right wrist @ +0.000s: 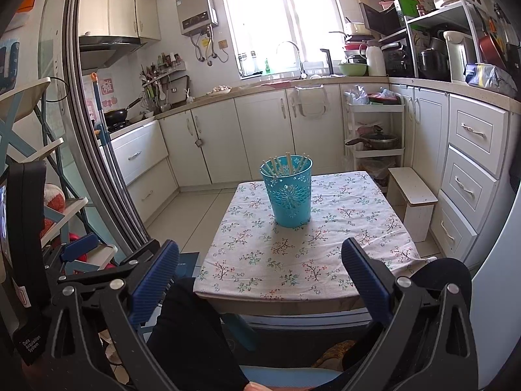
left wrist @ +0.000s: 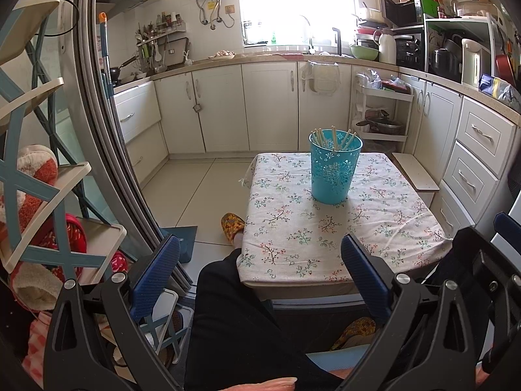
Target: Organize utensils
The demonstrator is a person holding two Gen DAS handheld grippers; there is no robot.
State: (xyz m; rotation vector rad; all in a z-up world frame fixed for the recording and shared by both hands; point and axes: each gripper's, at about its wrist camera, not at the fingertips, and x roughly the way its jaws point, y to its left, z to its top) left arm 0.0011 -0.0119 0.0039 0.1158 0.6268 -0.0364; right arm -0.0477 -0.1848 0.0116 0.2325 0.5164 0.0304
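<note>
Pale wooden chopsticks (left wrist: 332,138) all sit in the teal perforated plastic cup (left wrist: 333,171) on the floral-cloth surface (left wrist: 325,228); your left gripper (left wrist: 260,270) and right gripper (right wrist: 260,270) both have fingers spread apart, holding nothing.

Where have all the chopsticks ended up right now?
The chopsticks stand inside the blue cup, which sits toward the far side of the small floral-cloth table, ahead of both wrist views. No other utensil shows on the cloth.

"Data Acquisition System" on black device (right wrist: 31,342) (lower left)
</note>
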